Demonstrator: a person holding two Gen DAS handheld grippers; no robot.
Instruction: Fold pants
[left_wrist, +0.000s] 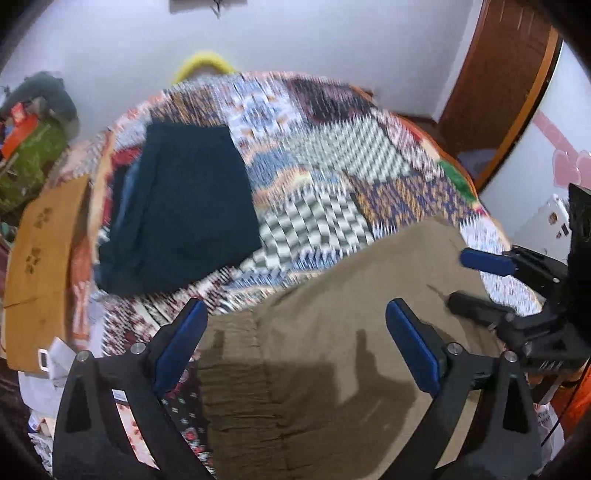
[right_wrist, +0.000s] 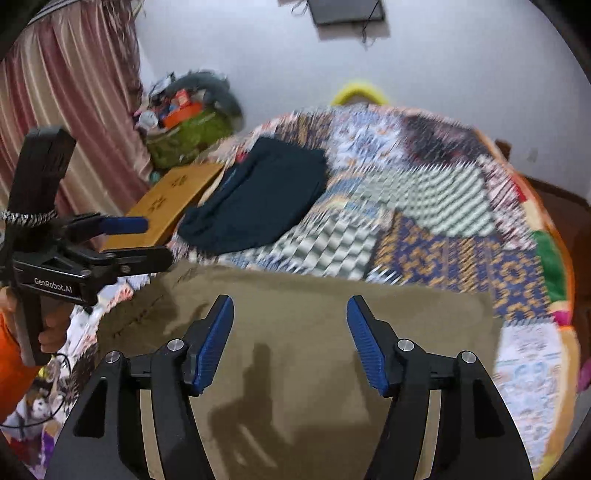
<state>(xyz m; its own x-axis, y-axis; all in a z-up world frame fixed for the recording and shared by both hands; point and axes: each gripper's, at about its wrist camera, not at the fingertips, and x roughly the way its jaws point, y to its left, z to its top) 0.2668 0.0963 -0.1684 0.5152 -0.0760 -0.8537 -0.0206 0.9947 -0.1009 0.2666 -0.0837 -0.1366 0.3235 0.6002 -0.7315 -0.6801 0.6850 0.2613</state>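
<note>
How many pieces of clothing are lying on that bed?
2 that I can make out: olive-brown pants spread at the near edge under both tongs, and a dark folded garment farther back on the quilt. More may hide beneath it.

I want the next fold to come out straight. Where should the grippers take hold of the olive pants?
Probably at the elastic waistband end of the olive pants: the left gripper takes its gathered edge near the left side, the right gripper the other corner, both from above, since the cloth lies flat on the quilt.
</note>
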